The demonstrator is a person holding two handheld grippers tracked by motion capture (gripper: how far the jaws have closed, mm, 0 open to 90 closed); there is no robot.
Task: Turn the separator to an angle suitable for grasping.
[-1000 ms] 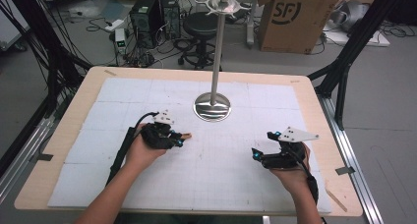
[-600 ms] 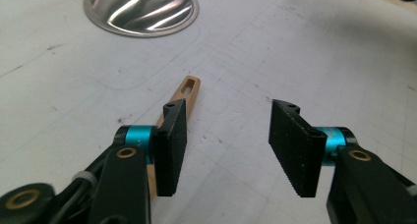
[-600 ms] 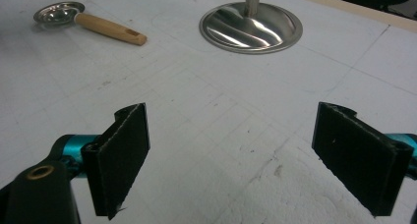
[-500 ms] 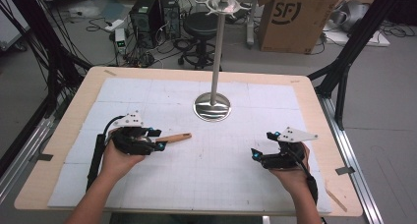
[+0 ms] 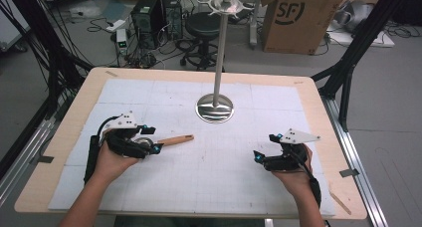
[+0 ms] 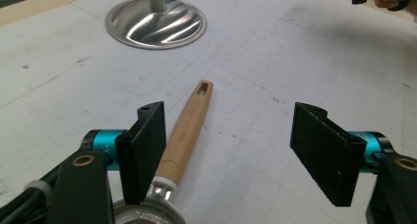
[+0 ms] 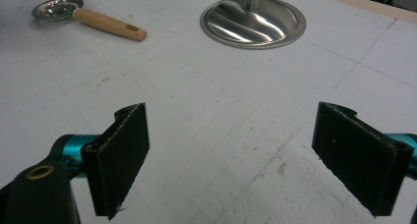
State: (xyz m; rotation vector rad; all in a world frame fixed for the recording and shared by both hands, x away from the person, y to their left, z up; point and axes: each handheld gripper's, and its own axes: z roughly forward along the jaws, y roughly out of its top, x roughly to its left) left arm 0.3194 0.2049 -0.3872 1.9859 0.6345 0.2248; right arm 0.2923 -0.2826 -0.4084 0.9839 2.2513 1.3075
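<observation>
Your left gripper (image 6: 228, 145) has its fingers (image 6: 145, 148) wide, and they have just been opening; the spoon (image 6: 189, 130) lies between them on the mat, close beside the left pad, and nothing presses on it. In the high view the left gripper (image 5: 152, 148) sits at the spoon's bowl end, and the wooden handle (image 5: 176, 139) points away toward the middle of the table. The right gripper (image 7: 231, 160) also has wide fingers (image 7: 361, 160), empty, with only bare mat (image 7: 221, 111) between them. It rests well apart from the spoon, on the right part of the table (image 5: 318, 102).

I judge that the spoon is now let go and lying free, so the step in hand is the release, or a pause before a new grip. The stand (image 5: 215, 107) with its shiny base is near the handle tip, and its hooks at the top look empty, so hanging the spoon there may be the goal. For the next move, you need to decide where to grip: the handle has a hole at its tip, so keep that end free. Center the handle between the pads before you close, because now it sits to one side.
</observation>
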